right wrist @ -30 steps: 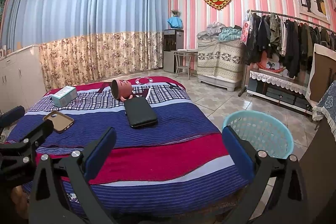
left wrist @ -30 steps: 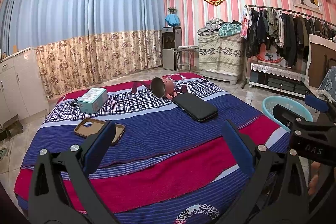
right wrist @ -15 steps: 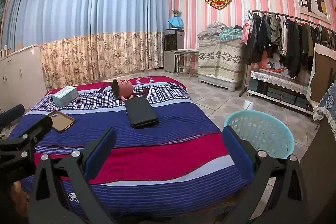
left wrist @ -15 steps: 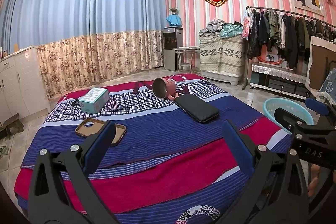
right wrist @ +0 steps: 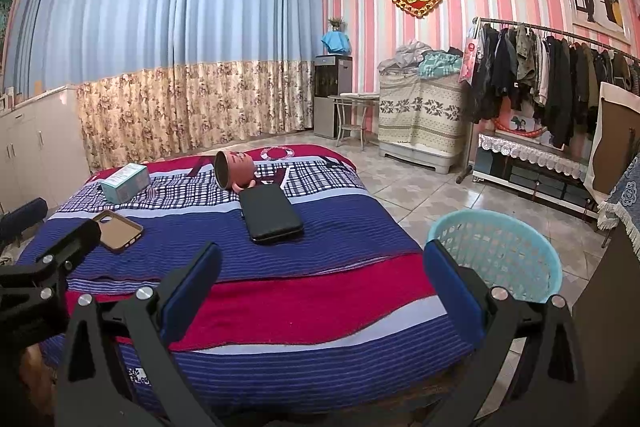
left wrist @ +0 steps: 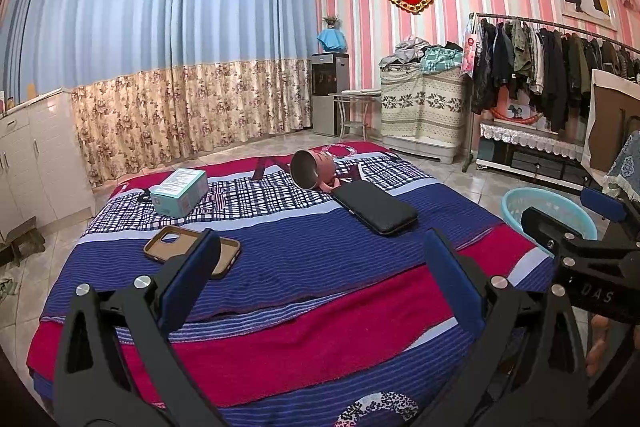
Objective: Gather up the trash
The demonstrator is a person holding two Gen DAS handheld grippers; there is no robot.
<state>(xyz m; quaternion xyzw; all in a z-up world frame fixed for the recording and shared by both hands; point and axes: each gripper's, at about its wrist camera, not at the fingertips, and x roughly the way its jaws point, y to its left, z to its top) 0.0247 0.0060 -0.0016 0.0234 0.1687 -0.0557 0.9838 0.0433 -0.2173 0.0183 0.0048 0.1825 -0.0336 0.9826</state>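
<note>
Approach step, nothing picked yet. My left gripper (left wrist: 320, 279) and right gripper (right wrist: 320, 279) both spread, empty. Phone case (left wrist: 192, 250), box (left wrist: 180, 191), cup (left wrist: 310, 169), wallet (left wrist: 376, 207) on bed (left wrist: 320, 327); basket (right wrist: 496, 255) beside it. Next: reach nearest item, likely the case.

The right hand-held gripper (right wrist: 320, 283) hangs over the near edge of the bed (right wrist: 280, 287), its blue pads wide apart and holding nothing. On the blanket lie a teal box (right wrist: 125, 182), a brown phone case (right wrist: 118, 225), a black wallet (right wrist: 270, 213) and a tipped pink cup (right wrist: 234, 170) touching the wallet's far end. A light blue basket (right wrist: 496, 251) stands on the floor beside the bed. The left hand-held gripper (right wrist: 36, 267) shows at the left edge.
</note>
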